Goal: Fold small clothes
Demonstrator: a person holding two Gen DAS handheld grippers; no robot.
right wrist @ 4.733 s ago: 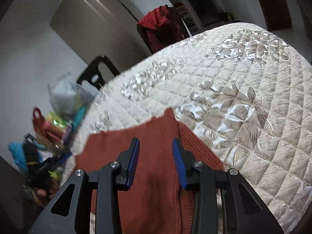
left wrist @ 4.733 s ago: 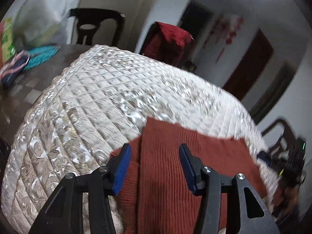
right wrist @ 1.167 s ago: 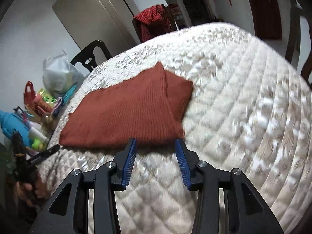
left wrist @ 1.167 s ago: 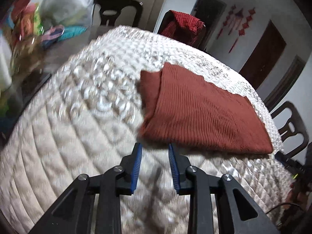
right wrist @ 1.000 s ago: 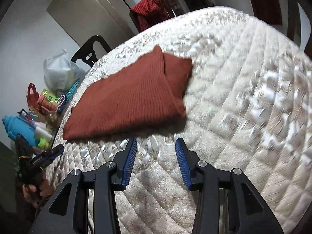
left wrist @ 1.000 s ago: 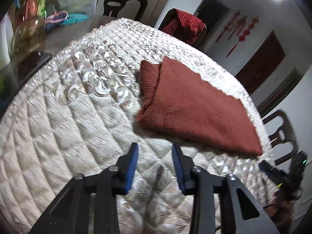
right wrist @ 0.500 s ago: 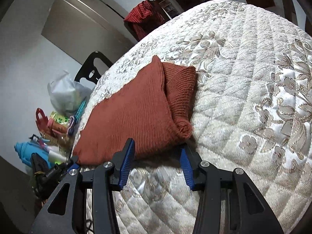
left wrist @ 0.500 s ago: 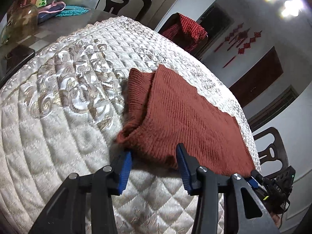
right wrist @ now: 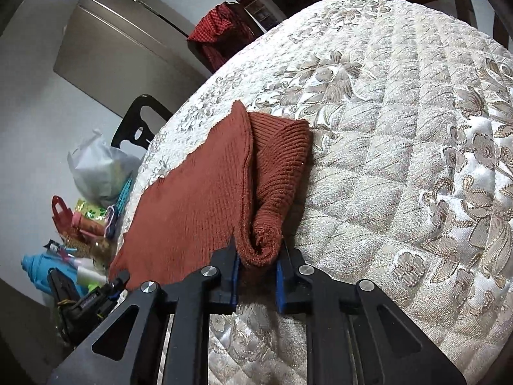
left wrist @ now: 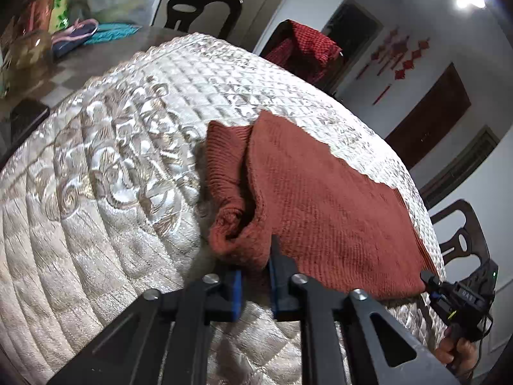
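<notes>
A rust-red knitted garment (left wrist: 320, 199) lies folded on a cream quilted table cover (left wrist: 112, 166). My left gripper (left wrist: 255, 269) is shut on the garment's near left corner, which bunches up between the blue pads. My right gripper (right wrist: 256, 261) is shut on the garment (right wrist: 198, 199) at its near right corner, where the ribbed sleeve rolls up. Both corners are lifted slightly off the cover (right wrist: 400, 160). The right gripper also shows in the left wrist view at the far right (left wrist: 458, 298).
Dark chairs (left wrist: 198, 9) stand around the table; one carries a red checked cloth (left wrist: 304, 48). Bags and bottles (right wrist: 83, 221) sit beyond the left end. A plastic bag (right wrist: 99, 166) stands by a chair.
Both grippers moved forward to the garment's near edge and closed on its two near corners, bunching the fabric. Before, both were open above the cover.
</notes>
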